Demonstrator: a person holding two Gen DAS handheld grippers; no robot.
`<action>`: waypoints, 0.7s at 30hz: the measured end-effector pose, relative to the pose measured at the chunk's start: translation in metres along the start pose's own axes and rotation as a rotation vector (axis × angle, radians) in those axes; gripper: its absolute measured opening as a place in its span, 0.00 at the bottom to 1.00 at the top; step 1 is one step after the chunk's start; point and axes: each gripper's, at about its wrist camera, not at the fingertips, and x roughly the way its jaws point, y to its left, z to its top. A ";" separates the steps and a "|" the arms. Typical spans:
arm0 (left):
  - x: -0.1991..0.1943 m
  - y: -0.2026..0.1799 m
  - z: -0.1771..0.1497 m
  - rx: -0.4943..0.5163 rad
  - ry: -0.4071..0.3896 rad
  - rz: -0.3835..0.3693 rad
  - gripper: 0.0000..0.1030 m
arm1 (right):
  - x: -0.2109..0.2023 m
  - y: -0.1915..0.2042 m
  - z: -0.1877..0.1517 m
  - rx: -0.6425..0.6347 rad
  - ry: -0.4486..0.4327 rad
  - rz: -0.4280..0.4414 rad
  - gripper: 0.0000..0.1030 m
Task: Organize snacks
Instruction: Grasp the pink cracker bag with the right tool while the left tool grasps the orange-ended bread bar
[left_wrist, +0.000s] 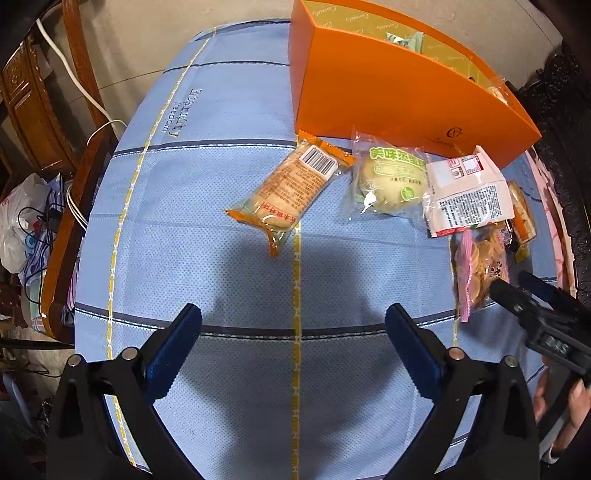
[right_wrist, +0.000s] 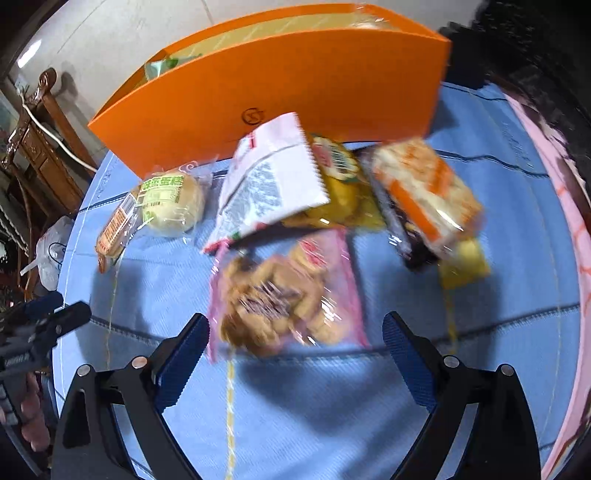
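Left gripper (left_wrist: 293, 319): nearest the left wrist camera, its black arms and blue ribbed pads stand wide apart with nothing between them, above bare cloth, well short of the orange box.
Right gripper (right_wrist: 295, 326): fingers spread apart, holding nothing; the near edge of the pink-edged clear bag of brown biscuits (right_wrist: 286, 295) lies between the tips, on the cloth.
Blue quilted tablecloth with yellow and dark stripes (left_wrist: 207, 229): covers the table under everything.
Tall orange cardboard box with a gold lining (left_wrist: 388, 92): stands open-topped at the far side of the cloth; a pale green packet (left_wrist: 404, 40) shows inside it.
White foil packet with black print (right_wrist: 271, 181): just in front of the box, at its middle, overlapping the biscuit bag's far end.
Orange-and-white wrapped packet (right_wrist: 424, 192): in front of the box's right end, lying on a dark wrapper; the right wrist view is blurred, so the contents are unclear.
Yellow bag with a red-and-green label (right_wrist: 340, 184): just in front of the box, partly under the white packet.
Long bread in clear wrap with orange ends (left_wrist: 291, 184): in front of the box's left end, lying aslant.
Round pale bun in a clear wrap with green lettering (left_wrist: 389, 181): close to the box front, between the long bread and the white packet.
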 end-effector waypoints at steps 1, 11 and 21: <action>0.000 0.001 0.000 -0.004 0.001 -0.001 0.95 | 0.004 0.003 0.003 -0.007 0.005 -0.011 0.92; 0.004 0.005 0.001 -0.027 0.021 0.002 0.95 | 0.022 0.031 0.010 -0.112 0.001 -0.106 0.90; 0.004 -0.001 0.007 0.015 0.008 0.030 0.95 | 0.004 -0.001 0.003 -0.055 -0.003 0.009 0.65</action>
